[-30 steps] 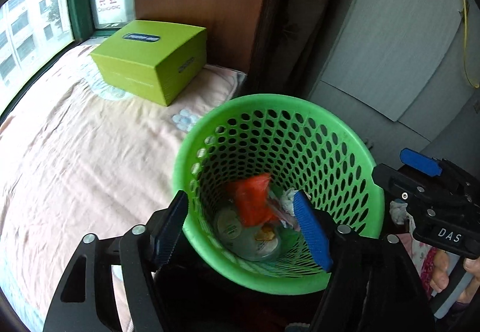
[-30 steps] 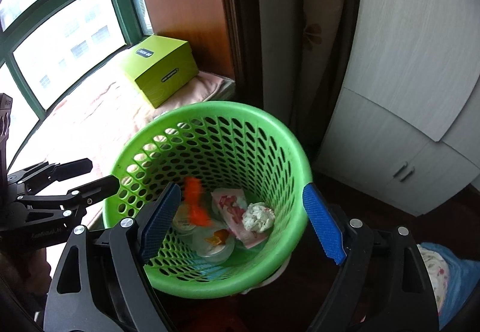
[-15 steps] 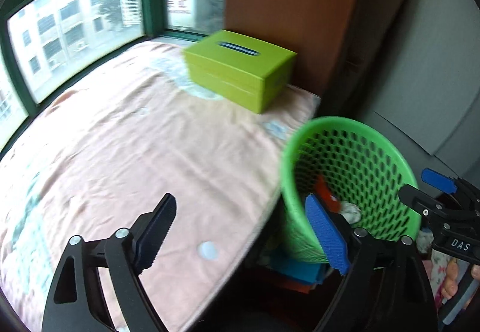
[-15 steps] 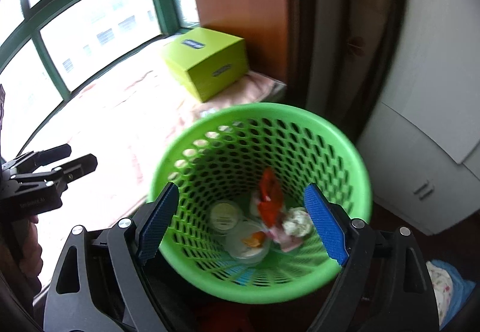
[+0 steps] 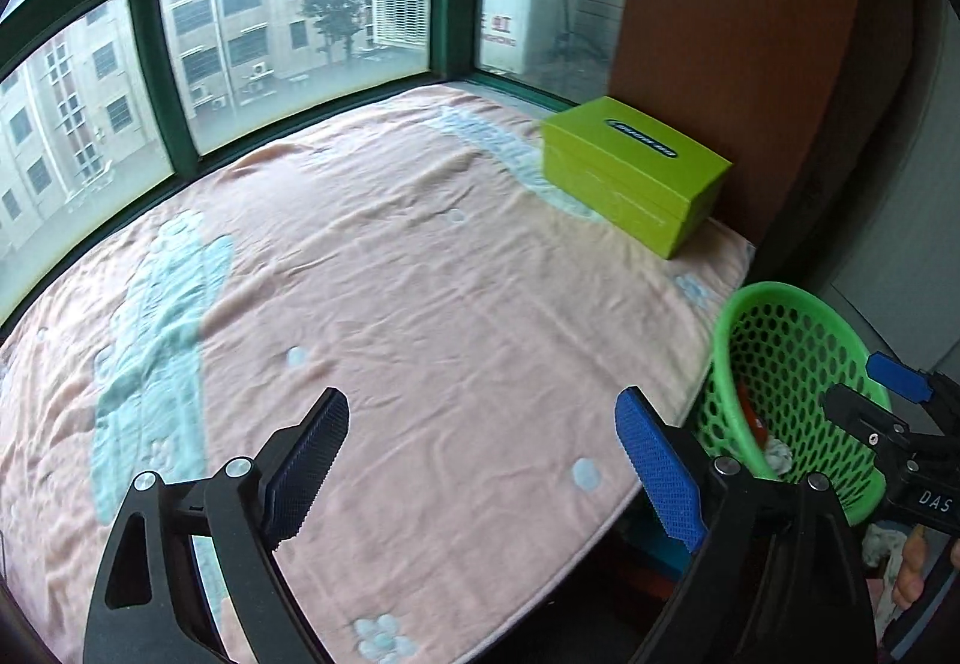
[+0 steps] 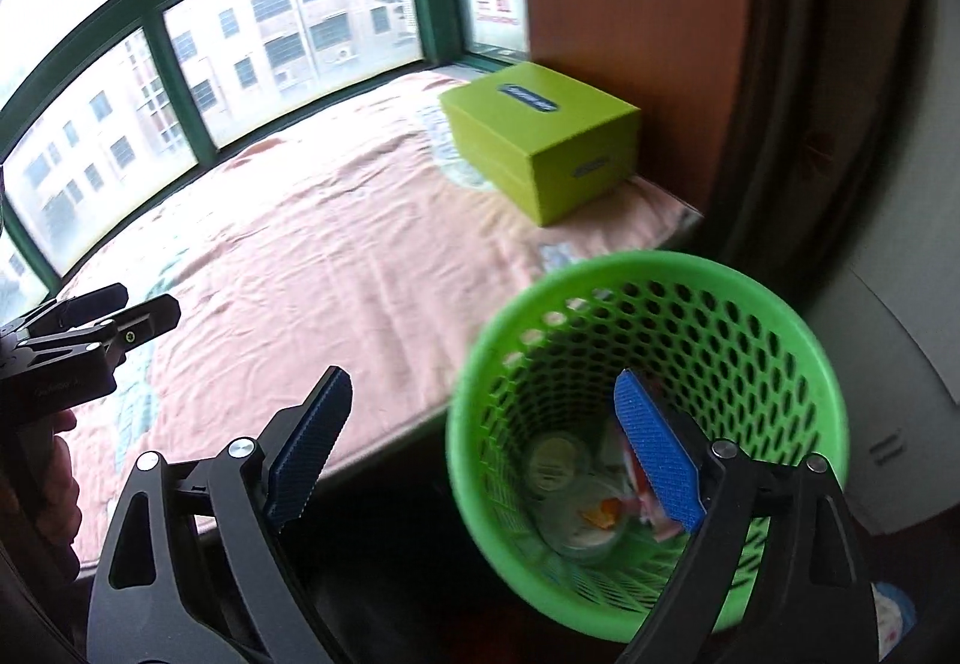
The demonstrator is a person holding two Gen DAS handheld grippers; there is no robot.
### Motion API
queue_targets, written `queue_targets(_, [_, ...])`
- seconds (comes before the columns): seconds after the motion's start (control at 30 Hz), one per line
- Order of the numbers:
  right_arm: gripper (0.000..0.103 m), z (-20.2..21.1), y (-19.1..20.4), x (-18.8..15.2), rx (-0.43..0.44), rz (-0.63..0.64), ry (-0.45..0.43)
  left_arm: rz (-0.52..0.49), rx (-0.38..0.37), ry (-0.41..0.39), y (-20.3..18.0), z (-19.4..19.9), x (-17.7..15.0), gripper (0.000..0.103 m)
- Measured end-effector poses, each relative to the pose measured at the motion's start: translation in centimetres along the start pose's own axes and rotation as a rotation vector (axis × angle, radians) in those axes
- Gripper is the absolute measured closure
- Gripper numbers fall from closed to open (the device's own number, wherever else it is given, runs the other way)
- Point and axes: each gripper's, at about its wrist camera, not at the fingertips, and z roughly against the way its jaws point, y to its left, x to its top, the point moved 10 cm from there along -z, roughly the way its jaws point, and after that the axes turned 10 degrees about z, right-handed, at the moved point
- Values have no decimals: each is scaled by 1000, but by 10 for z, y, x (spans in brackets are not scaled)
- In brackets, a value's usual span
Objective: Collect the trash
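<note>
A green perforated trash basket (image 6: 654,280) stands on the floor beside the bed; it also shows at the right of the left wrist view (image 5: 774,304). Inside lie round plastic lids (image 6: 555,469), a red wrapper (image 6: 639,478) and crumpled paper (image 5: 780,451). My left gripper (image 5: 480,460) is open and empty above the pink blanket (image 5: 390,304). My right gripper (image 6: 480,448) is open and empty, its right finger over the basket mouth, its left finger over the bed edge. Each gripper shows in the other's view, the right one (image 5: 900,412) and the left one (image 6: 84,328).
A lime-green box (image 5: 636,172) sits on the far right corner of the bed by a brown wooden panel (image 5: 720,33); it also shows in the right wrist view (image 6: 540,135). Green-framed windows (image 5: 240,33) curve behind the bed. A white cabinet (image 6: 888,394) stands right of the basket.
Both grippers have swung left, away from over the basket and toward the bed. The left one now faces the blanket; the basket has slid to the right in both views.
</note>
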Motion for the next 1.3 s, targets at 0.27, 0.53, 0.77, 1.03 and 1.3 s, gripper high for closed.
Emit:
queue_targets(0.27, [13,-12,31,18,36,43,-11,74,101,-25,49,11,1,16])
queue_targets(0.53, [12,-15,50,31,38,66,-36,137,163,-69,79,27,4,9])
queue_targets(0.77, [11,-18,63,36,52,74,-43,169,189,-84,95,34,2,9])
queue_targets(1.03, [10,-21,68,39,57,69,-50,209,217,-95,111,39,1,7])
queue_targets(1.3, [8,-24,73,41,65,69,-49,210,255,-100,117,39,1,7])
